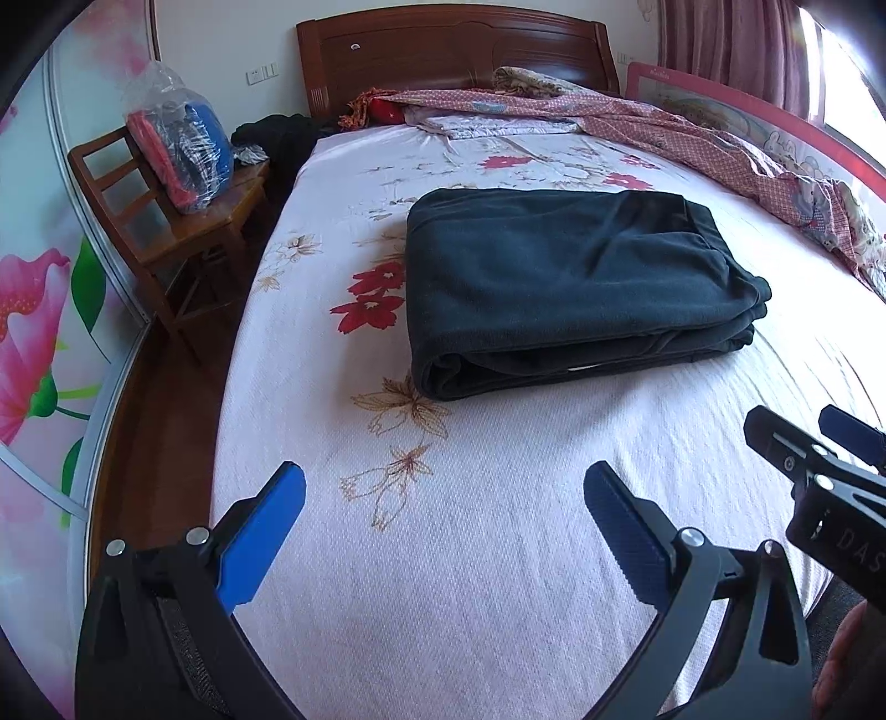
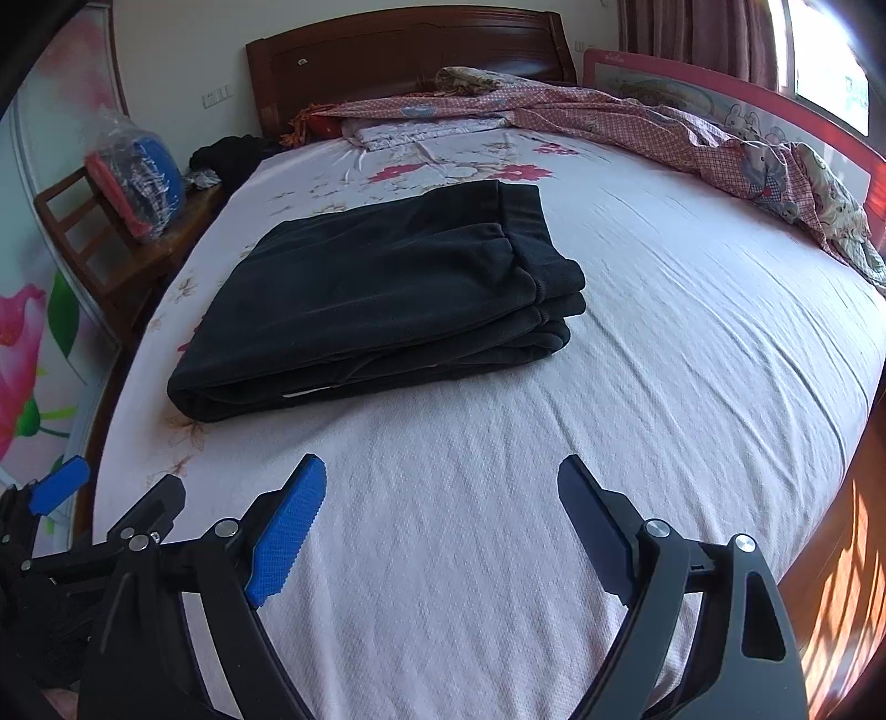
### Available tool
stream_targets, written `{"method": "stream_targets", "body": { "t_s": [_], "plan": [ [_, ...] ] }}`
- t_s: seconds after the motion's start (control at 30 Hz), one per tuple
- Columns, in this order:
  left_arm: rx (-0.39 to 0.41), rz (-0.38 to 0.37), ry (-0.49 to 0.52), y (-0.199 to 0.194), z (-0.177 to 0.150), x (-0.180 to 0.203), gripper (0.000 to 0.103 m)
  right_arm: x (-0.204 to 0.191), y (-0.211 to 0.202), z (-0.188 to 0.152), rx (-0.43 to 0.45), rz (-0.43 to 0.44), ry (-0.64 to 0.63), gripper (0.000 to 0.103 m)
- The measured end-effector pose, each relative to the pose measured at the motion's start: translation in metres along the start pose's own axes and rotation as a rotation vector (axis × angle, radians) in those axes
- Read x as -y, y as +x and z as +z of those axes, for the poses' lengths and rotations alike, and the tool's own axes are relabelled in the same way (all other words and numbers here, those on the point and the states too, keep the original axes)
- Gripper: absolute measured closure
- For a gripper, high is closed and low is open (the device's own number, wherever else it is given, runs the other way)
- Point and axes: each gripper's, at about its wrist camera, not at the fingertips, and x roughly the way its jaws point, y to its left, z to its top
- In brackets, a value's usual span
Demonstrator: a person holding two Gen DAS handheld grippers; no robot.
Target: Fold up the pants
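The dark pants [image 1: 576, 288] lay folded into a thick, layered rectangle on the bed [image 1: 498, 554], toward its left half, on a pale sheet printed with red and tan flowers. The folded edge faced the cameras, and the stacked ends sat on the right side of the bundle. Both tongs were held above bare sheet near the foot of the bed, apart from the pants and touching nothing. The left tongs [image 1: 444, 531] stood released, blue pads spread wide. The right tongs [image 2: 441, 520] were likewise spread and grasping nothing. A crumpled pink checked blanket [image 1: 720, 144] ran along the far and right side of the bed below the wooden headboard [image 1: 454, 50]. A wooden chair [image 1: 183, 232] beside the bed carried a plastic-wrapped bundle [image 1: 177, 144].
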Motion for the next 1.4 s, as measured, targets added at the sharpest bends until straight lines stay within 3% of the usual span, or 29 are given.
{"method": "stream_targets", "body": {
  "t_s": [1.4],
  "plan": [
    [-0.017, -0.029, -0.051, 0.0001, 0.0022, -0.0069, 0.002, 0.0003, 0.0040, 0.0000, -0.016, 0.023, 0.005, 0.018]
  ]
}}
